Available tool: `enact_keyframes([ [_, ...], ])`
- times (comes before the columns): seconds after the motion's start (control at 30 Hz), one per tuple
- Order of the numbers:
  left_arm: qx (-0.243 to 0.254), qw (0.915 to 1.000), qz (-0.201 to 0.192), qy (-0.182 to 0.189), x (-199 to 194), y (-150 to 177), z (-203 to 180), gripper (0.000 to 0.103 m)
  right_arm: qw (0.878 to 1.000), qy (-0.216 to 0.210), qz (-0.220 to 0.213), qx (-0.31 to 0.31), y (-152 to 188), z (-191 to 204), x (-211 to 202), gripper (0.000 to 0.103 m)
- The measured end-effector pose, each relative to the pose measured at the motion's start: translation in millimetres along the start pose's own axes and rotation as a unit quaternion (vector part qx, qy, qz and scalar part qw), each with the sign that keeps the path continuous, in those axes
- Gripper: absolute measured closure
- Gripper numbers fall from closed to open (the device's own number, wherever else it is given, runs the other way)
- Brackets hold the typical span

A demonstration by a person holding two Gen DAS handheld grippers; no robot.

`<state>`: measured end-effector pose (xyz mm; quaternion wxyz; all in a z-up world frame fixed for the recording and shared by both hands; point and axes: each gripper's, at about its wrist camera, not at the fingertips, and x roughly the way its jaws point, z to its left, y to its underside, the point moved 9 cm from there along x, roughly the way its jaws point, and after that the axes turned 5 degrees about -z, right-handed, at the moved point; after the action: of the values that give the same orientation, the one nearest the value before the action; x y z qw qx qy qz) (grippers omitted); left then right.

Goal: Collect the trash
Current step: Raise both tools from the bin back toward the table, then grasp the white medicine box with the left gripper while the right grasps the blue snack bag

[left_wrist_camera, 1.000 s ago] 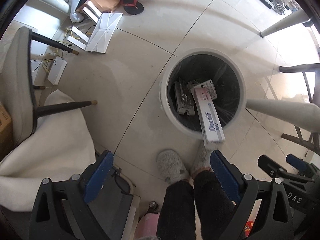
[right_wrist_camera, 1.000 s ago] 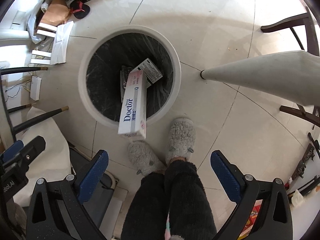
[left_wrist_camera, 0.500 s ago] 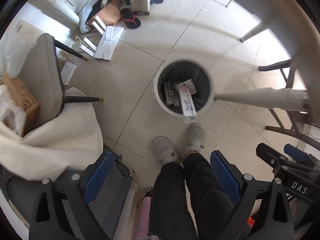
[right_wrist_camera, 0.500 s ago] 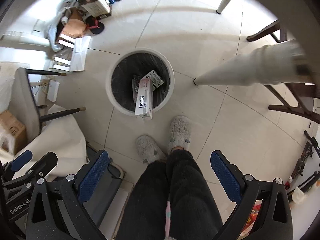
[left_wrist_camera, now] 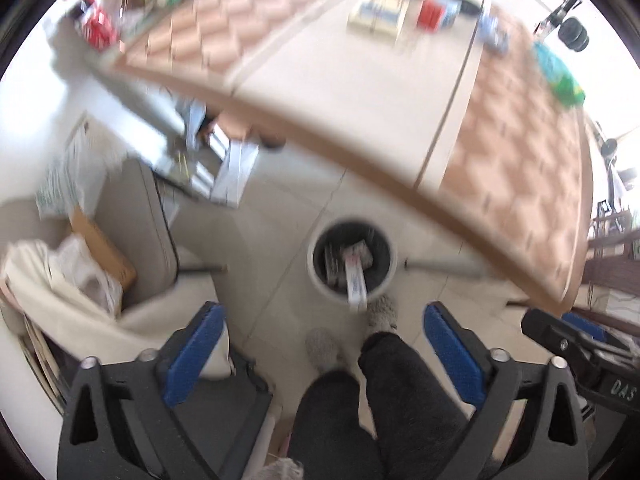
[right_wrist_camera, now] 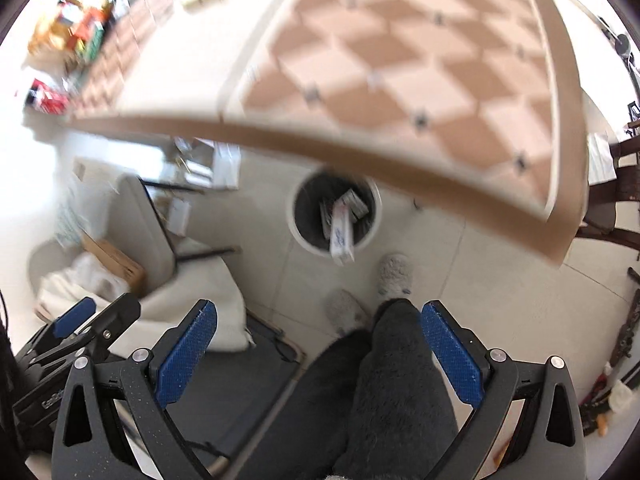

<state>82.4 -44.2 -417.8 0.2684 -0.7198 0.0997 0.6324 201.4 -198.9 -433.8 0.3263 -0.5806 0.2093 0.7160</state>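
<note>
Both fingers [left_wrist_camera: 322, 354] [right_wrist_camera: 316, 352] gape empty above the bin [left_wrist_camera: 316, 276], a long box [left_wrist_camera: 356, 282] leaning over its rim.

Tiled floor [left_wrist_camera: 280, 240], white bin [left_wrist_camera: 320, 280] on it, checkered table [right_wrist_camera: 400, 60] w/ boxes [left_wrist_camera: 378, 16]

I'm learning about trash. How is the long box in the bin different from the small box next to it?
The long box is narrow and leans over the bin rim, one end poking outside. The small box is shorter and lies fully inside the bin. The long box has blue print; the small box's marks are too blurred to read. Both are pale cardboard boxes.
</note>
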Motion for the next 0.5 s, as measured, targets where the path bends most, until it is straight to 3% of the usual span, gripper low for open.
enact_keyframes([
  [0.17, 0.013, 0.9989, -0.038, -0.022, -5.1, -86.7, -16.0, 0.0, 0.999, -0.016, -0.04, 0.024, -74.6, -1.0, -41.6, 0.0],
  [0.3, 0.032, 0.9971, -0.039, -0.058, 14.1, -153.5, -28.3, 0.0, 0.997, -0.016, -0.059, 0.052, -144.5, -20.1, -52.7, 0.0],
  [0.5, 0.042, 0.9964, 0.012, -0.073, 80.5, -246.6, -47.4, 0.0, 0.993, -0.014, -0.065, 0.094, -286.9, -53.0, -31.2, 0.0],
])
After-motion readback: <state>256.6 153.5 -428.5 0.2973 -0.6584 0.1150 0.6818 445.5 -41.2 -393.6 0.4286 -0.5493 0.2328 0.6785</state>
